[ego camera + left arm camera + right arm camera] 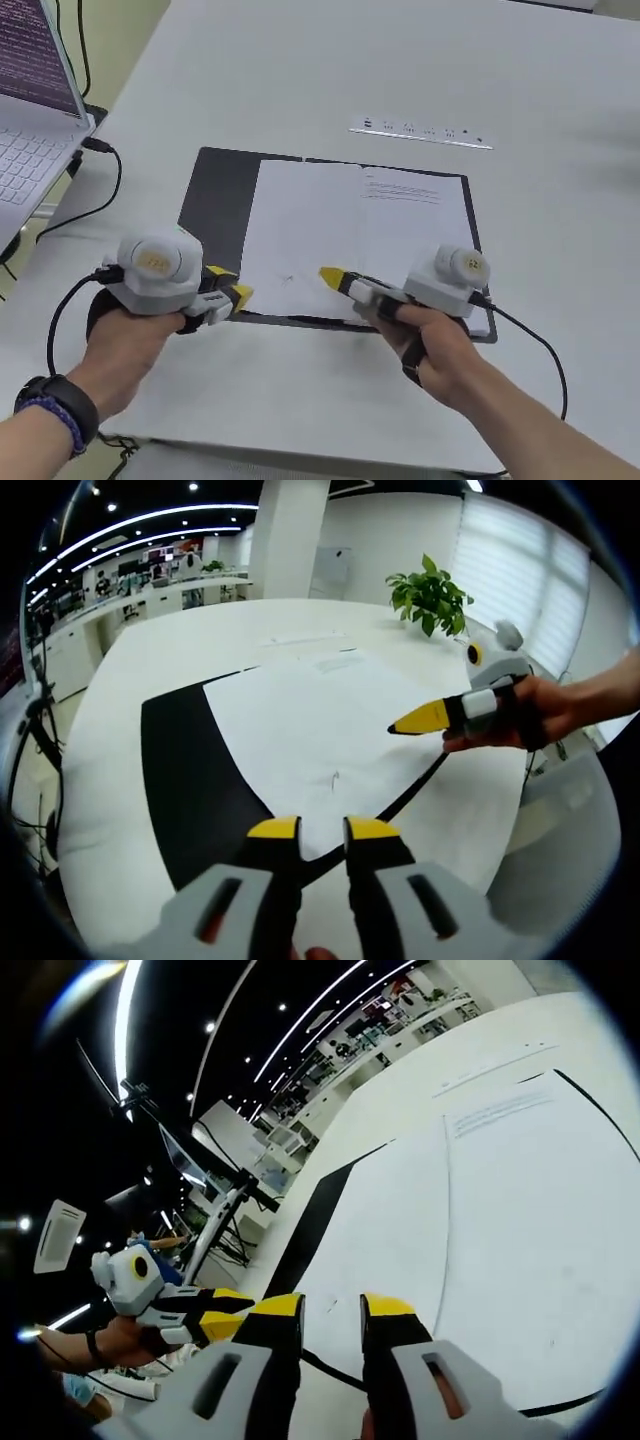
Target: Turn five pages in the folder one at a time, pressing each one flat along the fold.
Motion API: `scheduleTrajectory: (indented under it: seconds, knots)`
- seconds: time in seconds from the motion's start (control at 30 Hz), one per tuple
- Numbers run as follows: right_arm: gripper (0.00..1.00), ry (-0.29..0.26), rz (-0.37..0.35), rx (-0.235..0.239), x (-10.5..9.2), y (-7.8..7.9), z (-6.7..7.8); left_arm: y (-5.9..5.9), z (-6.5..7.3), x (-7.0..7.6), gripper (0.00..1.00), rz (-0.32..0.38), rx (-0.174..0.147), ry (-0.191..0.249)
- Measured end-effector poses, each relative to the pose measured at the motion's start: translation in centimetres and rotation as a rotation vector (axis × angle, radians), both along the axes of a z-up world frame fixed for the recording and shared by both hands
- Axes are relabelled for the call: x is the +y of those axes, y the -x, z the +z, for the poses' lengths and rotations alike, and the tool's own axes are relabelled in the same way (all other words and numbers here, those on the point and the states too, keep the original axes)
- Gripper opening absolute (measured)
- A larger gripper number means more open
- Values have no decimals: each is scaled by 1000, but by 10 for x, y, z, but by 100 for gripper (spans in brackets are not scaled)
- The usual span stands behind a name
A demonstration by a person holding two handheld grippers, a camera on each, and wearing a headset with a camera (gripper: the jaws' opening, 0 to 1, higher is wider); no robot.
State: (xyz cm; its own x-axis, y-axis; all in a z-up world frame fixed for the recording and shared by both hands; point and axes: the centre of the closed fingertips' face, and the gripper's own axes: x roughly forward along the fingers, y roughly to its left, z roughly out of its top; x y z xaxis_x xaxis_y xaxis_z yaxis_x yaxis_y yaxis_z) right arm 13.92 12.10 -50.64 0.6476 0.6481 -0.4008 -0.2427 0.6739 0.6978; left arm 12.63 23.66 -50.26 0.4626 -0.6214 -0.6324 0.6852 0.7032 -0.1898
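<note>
Item: folder (212, 205), open flat on the table (300, 60), just ahead of both grippers; its fold (358, 235) runs near-to-far, away from me. Right gripper (330, 275): jaws narrowly apart, empty, over the near edge beside the fold, the nearer one. Left gripper (240, 296): likewise apart, empty, at the near-left corner. Printed lines (400, 188) are too small to read.

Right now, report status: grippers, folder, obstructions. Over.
Left gripper, right gripper: fingers slightly apart, empty, at near edge. Folder open flat, white page up. Nothing on page.
</note>
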Motion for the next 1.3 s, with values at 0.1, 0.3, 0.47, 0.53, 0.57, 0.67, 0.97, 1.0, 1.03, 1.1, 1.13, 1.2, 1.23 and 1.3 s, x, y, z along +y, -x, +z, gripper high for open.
scheduleTrajectory:
  seconds: [0.1, 0.3, 0.47, 0.53, 0.57, 0.67, 0.97, 1.0, 1.03, 1.1, 1.13, 1.2, 1.23, 1.3]
  knots:
    - [20, 2, -11, 3, -6, 1, -1, -3, -3, -2, 13, -1, 7, 2]
    - [19, 7, -19, 7, -15, 2, -3, -7, -11, -6, 9, -5, 18, -5]
    - [19, 10, -30, 15, -23, 1, -5, -6, -22, -8, 8, -11, 40, -28]
    - [19, 11, -35, 16, -26, 1, -6, -5, -27, -9, 7, -13, 48, -32]
    - [18, 11, -39, 18, -28, 0, -6, -4, -29, -10, 5, -14, 52, -34]
    - [17, 13, -48, 23, -34, -2, -8, -3, -37, -10, 4, -17, 65, -49]
    - [13, 11, -63, 12, -45, -20, -5, -1, -48, -8, 0, -9, 77, -72]
    - [13, 11, -64, 9, -45, -24, -5, -1, -48, -8, 0, -19, 72, -79]
    - [13, 11, -63, 7, -46, -26, -5, -1, -48, -9, 0, -30, 64, -87]
    - [13, 11, -61, 2, -46, -33, -4, -1, -48, -9, 0, -37, 55, -99]
    - [12, 11, -61, 0, -46, -35, -4, -1, -48, -9, 0, -38, 52, -102]
    - [12, 9, -61, -4, -46, -42, -3, -1, -48, -9, 0, -31, 53, -102]
    - [11, 9, -60, -7, -46, -45, -3, -1, -48, -9, 0, -27, 53, -101]
    - [11, 7, -60, -11, -45, -50, -4, -1, -48, -8, 0, -17, 51, -97]
